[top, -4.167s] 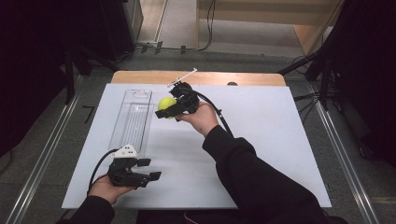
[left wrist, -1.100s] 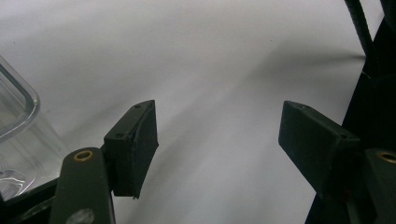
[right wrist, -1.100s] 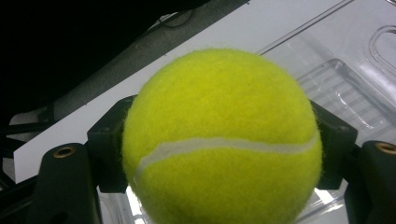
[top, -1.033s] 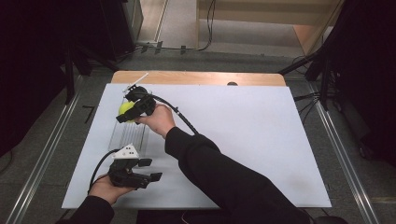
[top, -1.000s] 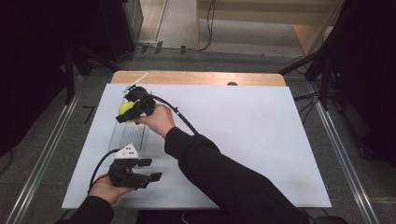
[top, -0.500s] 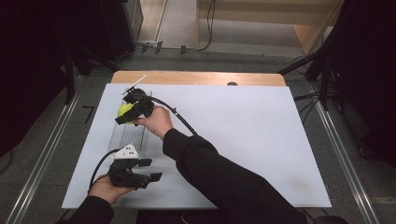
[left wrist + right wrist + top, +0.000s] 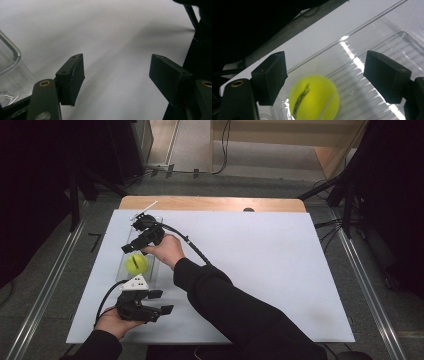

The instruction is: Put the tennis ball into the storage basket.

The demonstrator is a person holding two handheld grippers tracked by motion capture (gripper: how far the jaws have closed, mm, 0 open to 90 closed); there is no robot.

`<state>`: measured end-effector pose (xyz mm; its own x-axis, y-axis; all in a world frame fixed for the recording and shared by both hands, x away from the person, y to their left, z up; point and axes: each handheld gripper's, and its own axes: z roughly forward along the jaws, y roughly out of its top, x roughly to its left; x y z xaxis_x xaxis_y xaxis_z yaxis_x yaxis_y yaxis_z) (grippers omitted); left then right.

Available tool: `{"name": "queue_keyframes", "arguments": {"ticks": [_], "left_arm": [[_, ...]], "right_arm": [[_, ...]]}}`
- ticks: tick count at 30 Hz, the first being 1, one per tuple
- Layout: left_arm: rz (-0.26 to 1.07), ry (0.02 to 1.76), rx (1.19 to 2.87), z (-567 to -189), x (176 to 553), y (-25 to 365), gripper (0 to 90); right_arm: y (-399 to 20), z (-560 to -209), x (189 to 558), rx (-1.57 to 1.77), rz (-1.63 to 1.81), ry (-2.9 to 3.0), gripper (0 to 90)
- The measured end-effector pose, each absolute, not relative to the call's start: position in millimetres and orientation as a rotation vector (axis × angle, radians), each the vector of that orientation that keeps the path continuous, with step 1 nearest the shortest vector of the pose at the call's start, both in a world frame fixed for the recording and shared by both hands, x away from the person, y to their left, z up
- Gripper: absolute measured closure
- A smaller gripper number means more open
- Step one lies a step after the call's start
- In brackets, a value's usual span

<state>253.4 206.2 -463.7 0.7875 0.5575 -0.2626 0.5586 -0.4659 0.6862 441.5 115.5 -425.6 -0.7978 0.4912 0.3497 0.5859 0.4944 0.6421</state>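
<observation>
The white table (image 7: 260,270) took up most of the scene, with a strip of bare wood showing along its 12 o'clock edge. Toward 9 o'clock on it lay a long clear plastic tray (image 7: 131,275), a narrow see-through bin with ribbed ridges along its floor and a rounded rim, running from the far side toward the near side. Inside the tray sat a yellow-green tennis ball (image 7: 136,263), a little blurred in the right gripper view, with a dark printed mark on its felt that I could not read. It was the one thing I could see in the tray. The right gripper (image 7: 131,247) hung just above the tray on the ball's 12 o'clock side, its jaws spread wide and clear of the ball, which lay free below and between them in that gripper's own view (image 7: 314,98). The person's dark sleeve (image 7: 240,315) reached across from 6 o'clock to carry that gripper, and its black cable looped back over the table. The left gripper (image 7: 162,302) rested low at about 7 o'clock, just past the tray's near end, its jaws also spread apart with nothing between them but bare table; a corner of the tray (image 7: 10,67) showed at its side.
</observation>
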Motion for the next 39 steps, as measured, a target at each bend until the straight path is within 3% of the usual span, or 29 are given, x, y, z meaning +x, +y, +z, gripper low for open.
{"name": "queue_keyframes", "arguments": {"ticks": [16, 39], "left_arm": [[0.011, 0.832, 2.169, -463.0, 252.8, 208.9, 29.2], [0.006, 0.832, 2.171, -464.2, 253.0, 208.6, 29.2]], "right_arm": [[107.3, -411.0, 433.6, -0.913, -1.153, -2.688, 15.3], [59.4, -402.6, 431.2, -0.98, -1.184, -2.631, 16.0]]}}
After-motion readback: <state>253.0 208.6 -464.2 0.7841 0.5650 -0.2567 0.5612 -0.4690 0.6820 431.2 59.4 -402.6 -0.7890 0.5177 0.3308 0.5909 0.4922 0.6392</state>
